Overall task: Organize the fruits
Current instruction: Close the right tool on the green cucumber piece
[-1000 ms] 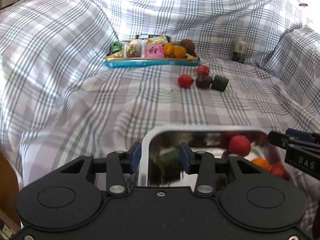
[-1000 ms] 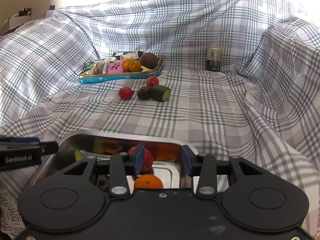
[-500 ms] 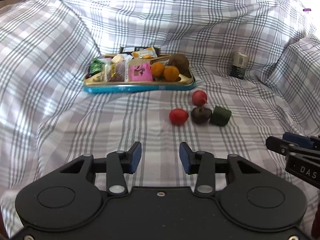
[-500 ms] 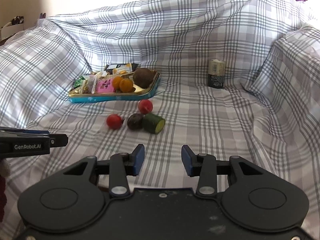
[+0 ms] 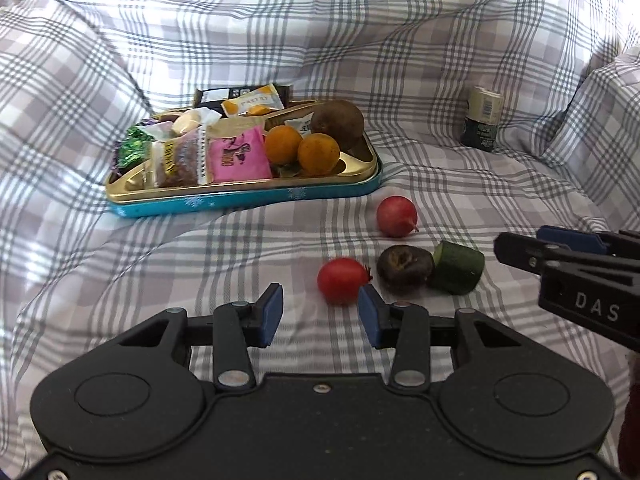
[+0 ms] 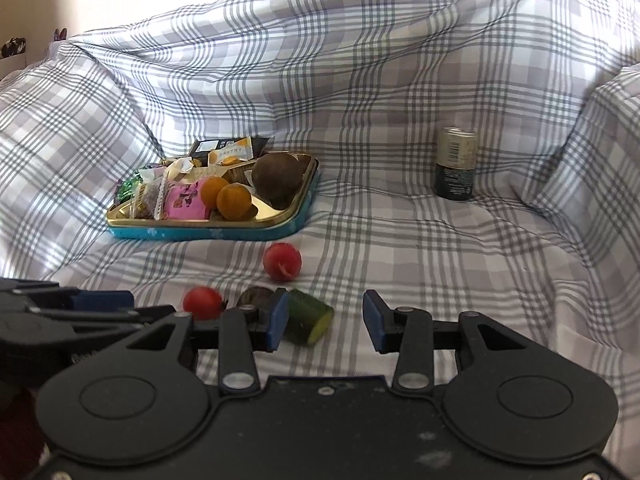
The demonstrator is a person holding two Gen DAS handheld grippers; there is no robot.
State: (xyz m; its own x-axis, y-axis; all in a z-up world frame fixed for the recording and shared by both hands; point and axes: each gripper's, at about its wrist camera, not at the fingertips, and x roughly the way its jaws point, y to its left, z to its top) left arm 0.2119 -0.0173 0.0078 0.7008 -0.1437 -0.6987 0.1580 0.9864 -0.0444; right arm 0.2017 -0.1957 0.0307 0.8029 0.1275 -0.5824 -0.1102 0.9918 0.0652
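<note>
Closing in w/ both grippers, steel tray now out of view; left gripper (image 5: 320, 314) & right gripper (image 6: 325, 322) parted, empty. Red fruit (image 5: 343, 280), cucumber piece (image 6: 310, 316) just ahead on cloth, next pick prob.

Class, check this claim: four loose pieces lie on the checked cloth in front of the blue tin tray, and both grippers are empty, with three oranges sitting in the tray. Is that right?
Not quite. The tray holds two oranges, not three, as the left wrist view shows. The rest stands: four loose pieces lie on the cloth, and the left gripper and right gripper are empty.
</note>
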